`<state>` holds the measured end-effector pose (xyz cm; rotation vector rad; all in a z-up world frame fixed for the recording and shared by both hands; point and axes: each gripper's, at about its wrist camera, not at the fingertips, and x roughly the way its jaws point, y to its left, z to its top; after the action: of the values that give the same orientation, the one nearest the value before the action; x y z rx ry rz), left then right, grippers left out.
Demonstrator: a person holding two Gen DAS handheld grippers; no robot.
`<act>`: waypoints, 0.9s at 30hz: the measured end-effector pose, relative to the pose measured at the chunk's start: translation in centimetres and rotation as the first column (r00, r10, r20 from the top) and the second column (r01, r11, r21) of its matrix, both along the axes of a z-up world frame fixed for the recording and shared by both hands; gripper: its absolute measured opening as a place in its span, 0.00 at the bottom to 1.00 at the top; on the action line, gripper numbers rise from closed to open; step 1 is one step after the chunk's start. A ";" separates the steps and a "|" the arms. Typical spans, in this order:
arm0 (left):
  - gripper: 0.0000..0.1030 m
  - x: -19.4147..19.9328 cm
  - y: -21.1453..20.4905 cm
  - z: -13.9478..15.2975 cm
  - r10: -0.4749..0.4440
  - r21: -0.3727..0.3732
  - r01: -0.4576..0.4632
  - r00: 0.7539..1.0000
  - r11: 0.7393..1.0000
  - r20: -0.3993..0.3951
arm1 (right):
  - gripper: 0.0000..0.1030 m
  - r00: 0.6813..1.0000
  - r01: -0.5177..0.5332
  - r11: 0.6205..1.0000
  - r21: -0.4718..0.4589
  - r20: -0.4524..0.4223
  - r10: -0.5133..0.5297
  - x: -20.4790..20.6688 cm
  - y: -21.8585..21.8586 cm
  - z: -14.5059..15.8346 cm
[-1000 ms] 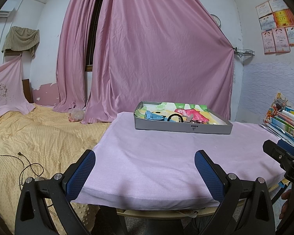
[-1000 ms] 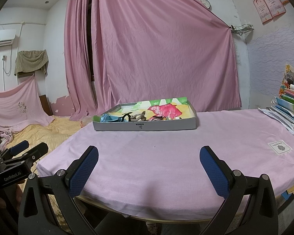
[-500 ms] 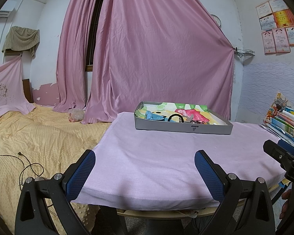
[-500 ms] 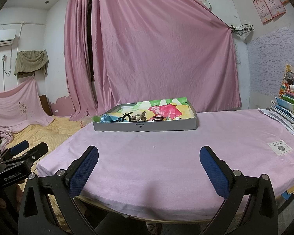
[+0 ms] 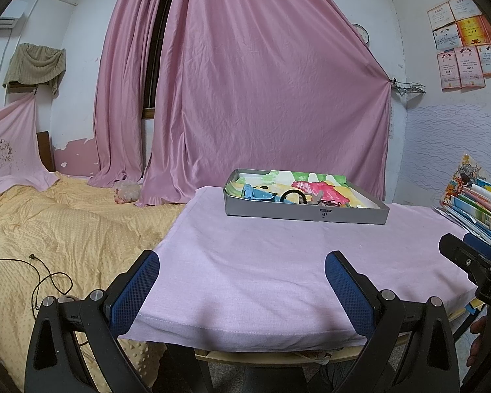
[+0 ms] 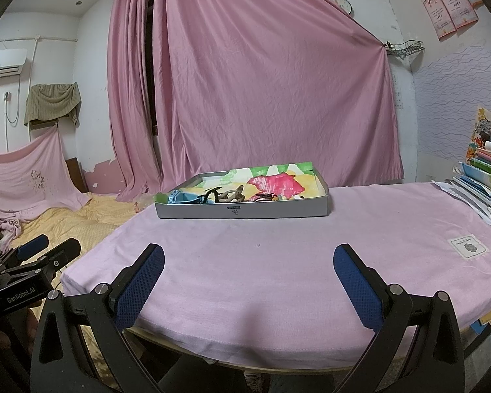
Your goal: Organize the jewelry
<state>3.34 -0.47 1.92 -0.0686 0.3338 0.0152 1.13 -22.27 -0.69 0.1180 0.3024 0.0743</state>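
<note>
Nothing has shifted since the earlier frames: both grippers hang at the near edge of the table (image 6: 278, 281) as before. We see the left gripper (image 5: 242, 290) with its blue-padded fingers (image 5: 134, 291) spread wide and holding nothing; the right gripper (image 6: 248, 286) is likewise wide apart and empty. Beyond them stretches bare pink tablecloth. Well apart, at the far side, sits a shallow grey cardboard tray (image 6: 242, 210) lined with colourful paper. Inside it lies the jewelry: a blue piece (image 6: 180, 197), a black loop (image 5: 293, 194), and a tangle of smaller brownish and dark bits (image 6: 232, 195) too small to identify. We judge these light, thin and prone to slipping or snagging together; pinching a loop across its band seems safest.
</note>
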 end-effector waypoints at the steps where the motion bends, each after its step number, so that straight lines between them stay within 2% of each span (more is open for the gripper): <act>1: 0.99 0.0 0.0 0.0 0.000 0.000 0.000 1.000 1.000 -0.001 | 0.99 1.000 0.000 1.000 0.000 0.000 0.000 0.0 0.0 0.0; 27: 0.99 0.0 -0.3 -0.9 0.006 0.014 -0.006 1.000 1.000 -0.004 | 0.99 1.000 -0.001 1.000 0.003 -0.009 0.001 0.1 0.1 -0.2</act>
<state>3.34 -0.79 1.06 -0.0561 0.3377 0.0235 1.21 -22.17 -0.93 0.1211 0.3114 0.0751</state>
